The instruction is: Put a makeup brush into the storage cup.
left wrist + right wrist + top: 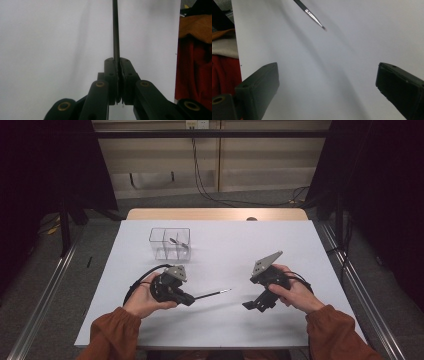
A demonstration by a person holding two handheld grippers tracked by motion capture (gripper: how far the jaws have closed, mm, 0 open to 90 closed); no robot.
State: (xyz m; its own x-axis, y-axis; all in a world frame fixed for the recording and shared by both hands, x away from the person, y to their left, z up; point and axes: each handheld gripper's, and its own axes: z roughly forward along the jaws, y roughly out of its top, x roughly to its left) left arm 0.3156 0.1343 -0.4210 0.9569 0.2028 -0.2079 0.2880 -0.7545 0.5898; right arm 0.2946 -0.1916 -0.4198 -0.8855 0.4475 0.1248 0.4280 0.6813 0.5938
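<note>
My left gripper (189, 298) is shut on a thin black brush (212, 294), which sticks out to the right just above the white table (260, 245). In the left gripper view the brush's handle (115, 30) runs straight up from between the closed jaws of the left gripper (118, 62). My right gripper (252, 306) is held over the table to the right of the brush tip, open and empty. Its two jaws stand far apart in the right gripper view, where the right gripper (327, 82) faces the brush tip (313, 17) at the top.
A clear plastic box (170, 243) with compartments stands at the back left of the table, with a small item inside. The table's wooden far edge (215, 214) borders the floor, where cables (210, 195) lie. Orange sleeves (112, 335) enter from the bottom.
</note>
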